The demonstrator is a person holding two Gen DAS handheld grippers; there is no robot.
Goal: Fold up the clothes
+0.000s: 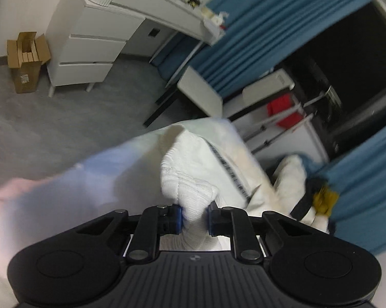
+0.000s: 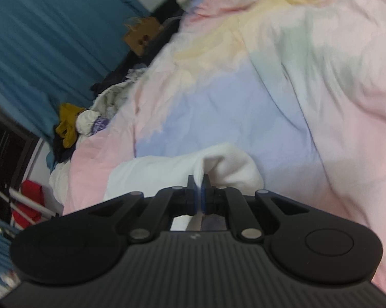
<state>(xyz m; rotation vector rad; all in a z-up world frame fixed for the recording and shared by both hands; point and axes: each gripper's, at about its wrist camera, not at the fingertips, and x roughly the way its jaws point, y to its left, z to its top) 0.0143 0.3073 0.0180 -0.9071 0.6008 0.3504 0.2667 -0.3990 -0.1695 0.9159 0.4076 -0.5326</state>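
Observation:
A white garment with a ribbed cuff and a dark striped trim lies on the pastel bed cover. My left gripper is shut on the ribbed white part and holds it bunched between the blue pads. In the right wrist view the same white garment lies on the bed cover. My right gripper is shut on a thin fold of its edge, lifted slightly off the cover.
A pile of other clothes, mustard, white and dark, lies at the bed's far edge by the blue curtain. A white dresser, a cardboard box, a drying rack with red cloth stand on the floor.

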